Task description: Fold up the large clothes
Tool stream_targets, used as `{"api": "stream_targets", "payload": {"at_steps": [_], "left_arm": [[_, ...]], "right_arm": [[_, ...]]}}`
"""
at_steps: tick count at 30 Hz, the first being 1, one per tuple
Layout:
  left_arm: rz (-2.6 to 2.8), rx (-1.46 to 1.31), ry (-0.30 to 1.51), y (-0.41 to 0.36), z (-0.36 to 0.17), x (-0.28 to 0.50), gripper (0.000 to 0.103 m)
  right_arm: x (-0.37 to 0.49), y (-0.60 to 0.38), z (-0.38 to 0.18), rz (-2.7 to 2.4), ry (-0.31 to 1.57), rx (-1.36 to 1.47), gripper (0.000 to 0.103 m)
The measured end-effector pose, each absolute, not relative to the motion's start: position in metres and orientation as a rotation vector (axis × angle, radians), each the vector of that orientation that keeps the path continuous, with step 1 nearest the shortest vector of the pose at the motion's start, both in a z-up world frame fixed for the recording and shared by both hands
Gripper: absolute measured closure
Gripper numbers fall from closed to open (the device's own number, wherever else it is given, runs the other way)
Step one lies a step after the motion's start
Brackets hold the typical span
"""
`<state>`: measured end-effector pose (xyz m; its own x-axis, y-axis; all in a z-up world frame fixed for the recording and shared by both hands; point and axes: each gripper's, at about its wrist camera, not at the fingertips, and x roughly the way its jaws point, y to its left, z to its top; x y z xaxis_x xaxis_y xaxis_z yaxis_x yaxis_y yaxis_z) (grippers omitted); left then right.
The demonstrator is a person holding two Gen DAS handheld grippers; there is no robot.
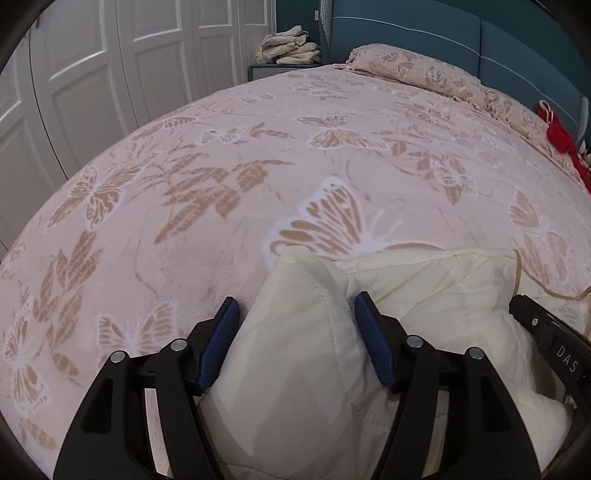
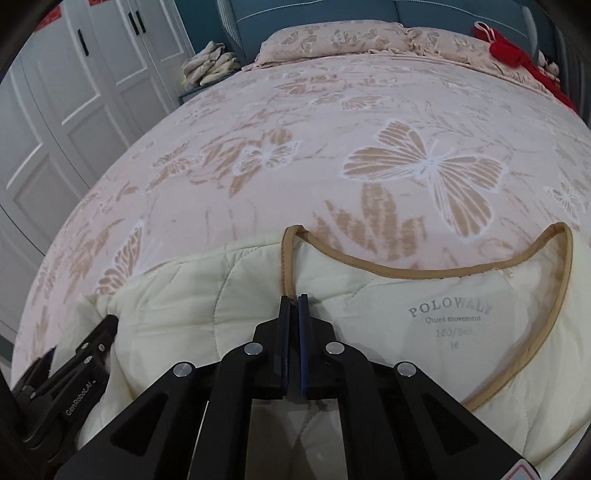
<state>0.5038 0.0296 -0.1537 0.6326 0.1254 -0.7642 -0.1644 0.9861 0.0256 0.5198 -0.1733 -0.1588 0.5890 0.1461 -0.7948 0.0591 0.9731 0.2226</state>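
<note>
the cream quilted jacket (image 2: pixel 229 295) lies at the near edge of the bed (image 2: pixel 332 129). the right gripper (image 2: pixel 293 301) has its fingers pressed together, pinching the tan-trimmed collar edge (image 2: pixel 286 266), likely to anchor it. the left gripper (image 1: pixel 295 314) has its fingers spread astride a puffed fold (image 1: pixel 295 332), not yet squeezing it.

I look across a wide bed (image 1: pixel 258 155) spread with a pink blanket (image 2: pixel 332 110) patterned in tan butterflies and leaves; a matching pillow (image 2: pixel 332 40) lies at its far end against a teal padded headboard (image 1: pixel 461 33); white panelled wardrobe doors (image 1: pixel 92 74) fill the left wall; a small bedside cabinet (image 1: pixel 280 69) carries a heap of beige cloth (image 1: pixel 290 46); something red (image 2: pixel 517 55) rests at the far right; the light is soft and even.
</note>
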Motion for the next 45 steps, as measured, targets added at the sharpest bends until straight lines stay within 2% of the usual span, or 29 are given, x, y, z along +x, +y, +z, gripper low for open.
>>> {"api": "stream_targets", "payload": {"at_steps": [5, 6, 9, 10, 12, 16, 20, 23, 24, 26, 28, 32, 35, 45], "left_arm": [[0.237, 0.004, 0.893, 0.027, -0.153, 0.507, 0.023], [0.239, -0.006, 0.913, 0.030, -0.151, 0.509, 0.019], [0.182, -0.025, 0.972, 0.035, -0.134, 0.510, 0.020], [0.160, -0.009, 0.964, 0.032, -0.124, 0.506, 0.021], [0.089, 0.012, 0.907, 0.014, -0.096, 0.493, 0.020], [-0.205, -0.005, 0.889, -0.077, -0.052, 0.480, 0.012], [-0.356, 0.084, 0.952, -0.176, -0.063, 0.481, 0.013], [-0.342, 0.178, 0.976, -0.224, -0.087, 0.483, 0.018], [-0.337, 0.199, 1.005, -0.237, -0.099, 0.486, 0.022], [-0.321, 0.233, 1.050, -0.250, -0.117, 0.489, 0.035], [-0.299, 0.258, 1.071, -0.254, -0.131, 0.492, 0.053], [-0.297, 0.304, 1.030, -0.259, -0.139, 0.487, 0.069], [-0.279, 0.325, 1.000, -0.263, -0.142, 0.484, 0.070], [-0.251, 0.319, 0.918, -0.263, -0.151, 0.477, 0.068]], "right_arm": [[0.505, -0.185, -0.142, -0.008, 0.881, 0.265, 0.100], [0.496, -0.194, -0.132, -0.056, 0.852, 0.281, 0.095], [0.451, -0.247, -0.097, -0.176, 0.771, 0.350, 0.086], [0.440, -0.263, -0.092, -0.202, 0.763, 0.357, 0.083], [0.414, -0.306, -0.083, -0.270, 0.740, 0.355, 0.071], [0.383, -0.391, -0.098, -0.384, 0.805, 0.452, 0.068], [0.373, -0.419, -0.118, -0.360, 0.850, 0.509, 0.071], [0.374, -0.415, -0.127, -0.338, 0.877, 0.457, 0.072], [0.374, -0.413, -0.129, -0.334, 0.882, 0.434, 0.072], [0.375, -0.412, -0.131, -0.328, 0.889, 0.399, 0.073], [0.375, -0.410, -0.132, -0.317, 0.898, 0.357, 0.073], [0.376, -0.414, -0.126, -0.308, 0.892, 0.326, 0.079], [0.379, -0.419, -0.133, -0.316, 0.896, 0.321, 0.083], [0.380, -0.412, -0.148, -0.351, 0.849, 0.267, 0.083]]}}
